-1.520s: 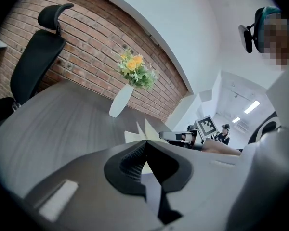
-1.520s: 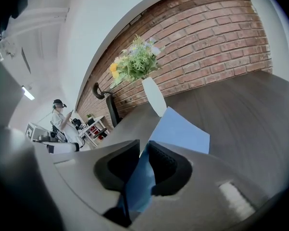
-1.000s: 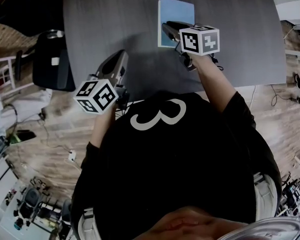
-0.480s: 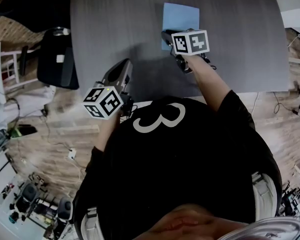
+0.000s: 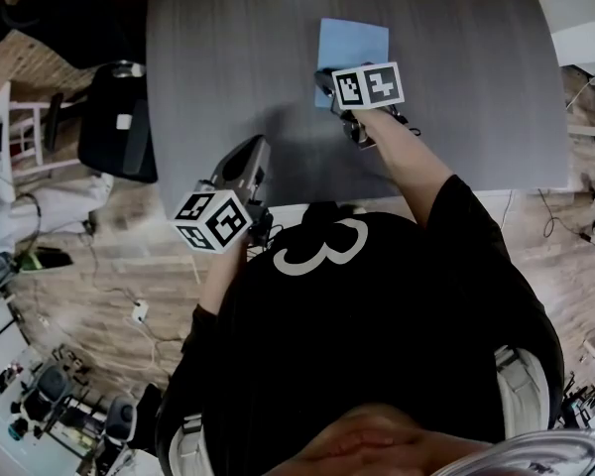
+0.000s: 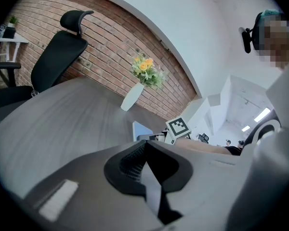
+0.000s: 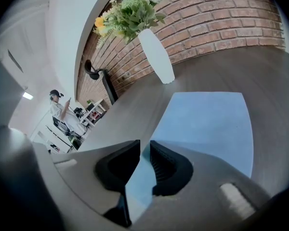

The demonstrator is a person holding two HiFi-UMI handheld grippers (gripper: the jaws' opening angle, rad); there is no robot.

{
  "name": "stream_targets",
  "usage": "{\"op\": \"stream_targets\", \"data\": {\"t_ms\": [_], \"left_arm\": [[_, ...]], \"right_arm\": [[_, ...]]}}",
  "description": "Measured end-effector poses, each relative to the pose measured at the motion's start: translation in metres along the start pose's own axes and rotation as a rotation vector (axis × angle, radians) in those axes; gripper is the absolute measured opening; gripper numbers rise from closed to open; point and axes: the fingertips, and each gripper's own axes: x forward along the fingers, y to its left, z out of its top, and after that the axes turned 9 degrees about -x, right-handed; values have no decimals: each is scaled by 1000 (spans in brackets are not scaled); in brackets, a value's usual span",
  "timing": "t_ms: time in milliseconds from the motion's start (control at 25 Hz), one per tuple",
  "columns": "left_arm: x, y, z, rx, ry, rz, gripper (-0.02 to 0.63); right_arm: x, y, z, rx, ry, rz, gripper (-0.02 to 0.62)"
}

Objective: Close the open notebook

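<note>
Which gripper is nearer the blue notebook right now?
Right. The right gripper sits at the blue notebook's near left corner, jaws closing with its edge in the gap; the left gripper hangs apart, over the table's near edge.

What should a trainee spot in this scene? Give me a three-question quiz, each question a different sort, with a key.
1. True or false: the notebook lies open on the table.
2. Which stands on the table beyond the notebook? A. a white vase of flowers; B. a laptop; C. a mug.
3. What is between the jaws of the left gripper?

Key
1. False: it lies shut and flat, blue cover up.
2. A.
3. Nothing; the jaws are together, and the gripper is off to the side of the notebook.
</note>
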Motion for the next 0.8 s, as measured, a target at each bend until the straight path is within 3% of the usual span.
{"op": "stream_targets", "data": {"t_ms": [240,320,440,560,800], "left_arm": [[-2,-33,-3,36,-7,-25,14],[-6,-49,-3,55,-12,-43,14],[-8,-76,0,87,-20,-81,14],[-9,-105,2,127,-26,-134,14],[-9,-146,10,190,-17,-227,14]], "right_arm": [[-49,10,44,10,-209,112,57],[-80,29,55,-22,-279,206,-5],[-135,61,62,-110,-381,370,-3],[-190,91,57,-176,-465,476,-2],[-252,120,43,-290,-541,450,-2]]}}
